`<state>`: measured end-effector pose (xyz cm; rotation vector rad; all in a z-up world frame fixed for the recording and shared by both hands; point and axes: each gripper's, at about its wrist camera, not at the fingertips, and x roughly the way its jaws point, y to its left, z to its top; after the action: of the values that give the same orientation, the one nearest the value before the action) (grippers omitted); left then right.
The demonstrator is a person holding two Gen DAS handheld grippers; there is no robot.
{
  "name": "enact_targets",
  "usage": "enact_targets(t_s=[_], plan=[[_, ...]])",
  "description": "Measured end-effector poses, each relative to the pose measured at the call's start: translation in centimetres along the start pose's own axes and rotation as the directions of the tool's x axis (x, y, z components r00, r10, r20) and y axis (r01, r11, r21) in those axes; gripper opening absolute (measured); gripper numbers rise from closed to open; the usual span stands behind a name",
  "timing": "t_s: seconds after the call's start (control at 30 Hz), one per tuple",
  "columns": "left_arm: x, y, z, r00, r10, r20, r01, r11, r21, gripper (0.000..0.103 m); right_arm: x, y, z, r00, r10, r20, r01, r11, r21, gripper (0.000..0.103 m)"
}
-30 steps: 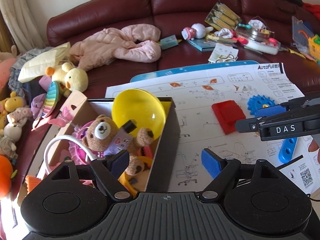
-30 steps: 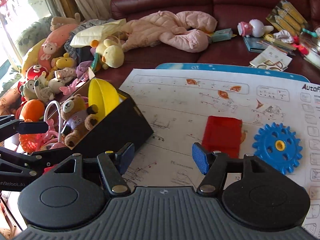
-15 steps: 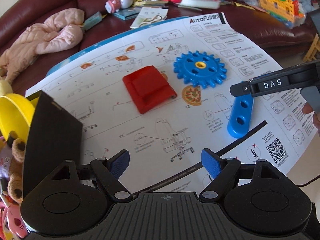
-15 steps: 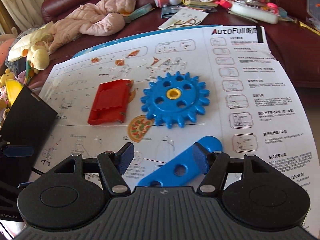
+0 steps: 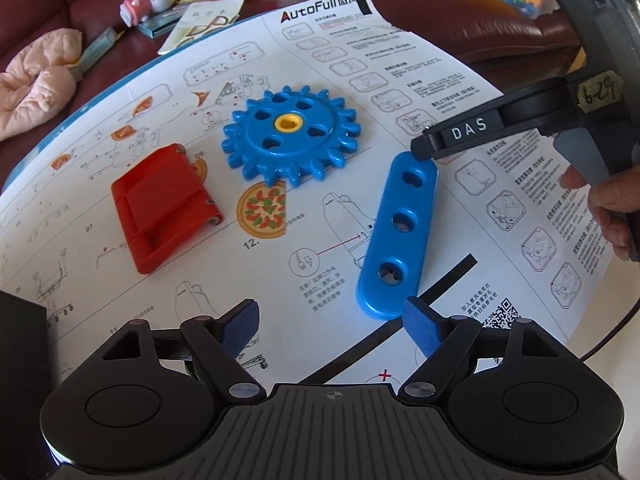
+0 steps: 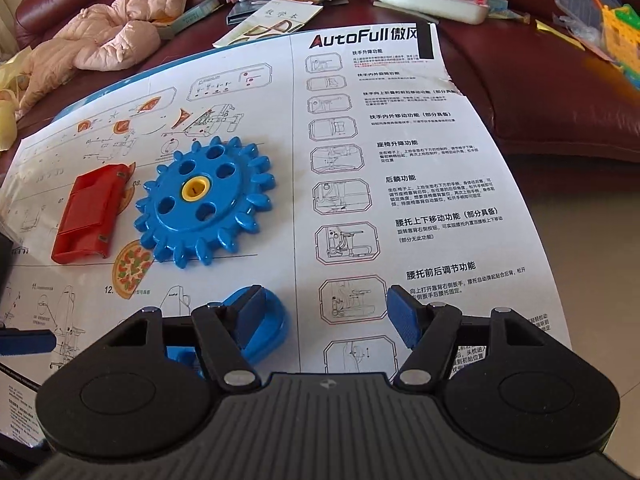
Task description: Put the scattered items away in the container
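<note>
On a large white instruction sheet [image 5: 400, 80] spread before a dark red sofa [image 6: 540, 100], three plastic toy pieces lie flat and apart from one another. At the far left edge of the left wrist view, a corner of the black container [image 5: 20, 320] shows, resting on the sheet.

Next comes a red ridged block [image 5: 164, 208], its long axis running diagonally from near left to far right in that view.

To its right sits a blue toothed gear [image 5: 290, 136] with a yellow hub, flat on the paper, near the block but not touching it.

Further right lies a blue bar [image 5: 398, 236] with three holes. Its long axis runs almost straight away from the left gripper [image 5: 332, 324], tilted slightly rightward, with the near rounded end just beside that gripper's right pad.

Both of the left gripper's blue pads stand wide apart with only paper between them.

Held by a hand [image 5: 612, 208], the right gripper [image 6: 324, 314] hovers over the bar's far end. Its pads are spread moderately wide, gripping nothing; its left finger overlaps the bar's end, which does not sit between the pads.

Across the sofa behind lie a pink padded garment [image 6: 112, 40], booklets and assorted clutter.
</note>
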<state>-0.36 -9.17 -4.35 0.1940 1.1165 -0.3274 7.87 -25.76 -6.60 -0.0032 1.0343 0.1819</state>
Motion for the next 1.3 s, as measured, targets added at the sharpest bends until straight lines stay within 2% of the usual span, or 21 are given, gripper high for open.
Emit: enact_targets(t_s=[0.1,0.23,0.3,0.4,0.67,0.73,0.83,1.03,1.17,1.3], plan=[[0.6,-0.8,0.1,1.0,-0.011,-0.003,0.011,1.0,0.029,0.088,0.6,-0.6,0.8,1.0,-0.02,0.005,0.02,1.0,0.009,0.071],[1.9,-0.8,0.1,1.0,0.015,-0.024,-0.014,0.999,0.039,0.089,1.8,-0.2,0.9,0.998,-0.046,-0.032,0.045,0.999,-0.025,0.071],[2.0,-0.1,0.0,1.0,0.002,-0.028,-0.002,1.0,0.015,0.089,1.9,0.3,0.7,0.998,-0.055,-0.034,0.053,0.998,-0.046,0.071],[1.9,1.2,-0.6,0.999,0.02,-0.033,-0.02,1.0,-0.003,0.087,1.7,1.0,0.0,0.998,-0.008,-0.067,0.004,0.999,-0.05,0.072],[0.4,6.2,-3.7,0.999,0.011,-0.05,-0.017,0.994,-0.105,0.087,0.7,6.0,-2.0,0.992,0.055,-0.11,-0.076,0.978,-0.193,0.074],[-0.1,7.3,-4.4,0.998,0.021,-0.053,-0.029,0.989,-0.145,0.087,0.2,6.7,-2.1,0.993,0.064,-0.103,-0.085,0.972,-0.22,0.074],[-1.0,8.4,-4.8,0.999,0.008,-0.038,-0.015,0.982,-0.189,0.087,-0.4,6.5,-1.0,0.997,0.042,-0.06,-0.053,0.977,-0.206,0.074],[-0.8,5.2,-3.3,1.0,-0.009,0.008,0.01,0.996,-0.088,0.087,0.0,6.1,1.6,0.995,0.084,-0.045,-0.089,0.989,-0.115,0.073],[0.5,2.6,-2.0,0.999,-0.001,0.038,0.001,1.0,0.008,0.087,1.5,7.2,1.8,0.99,0.114,-0.084,-0.125,0.983,-0.135,0.064],[1.7,1.9,-1.0,0.999,0.006,0.04,-0.008,0.998,0.056,0.083,1.9,7.2,2.5,0.982,0.164,-0.093,-0.173,0.98,-0.099,0.054]])
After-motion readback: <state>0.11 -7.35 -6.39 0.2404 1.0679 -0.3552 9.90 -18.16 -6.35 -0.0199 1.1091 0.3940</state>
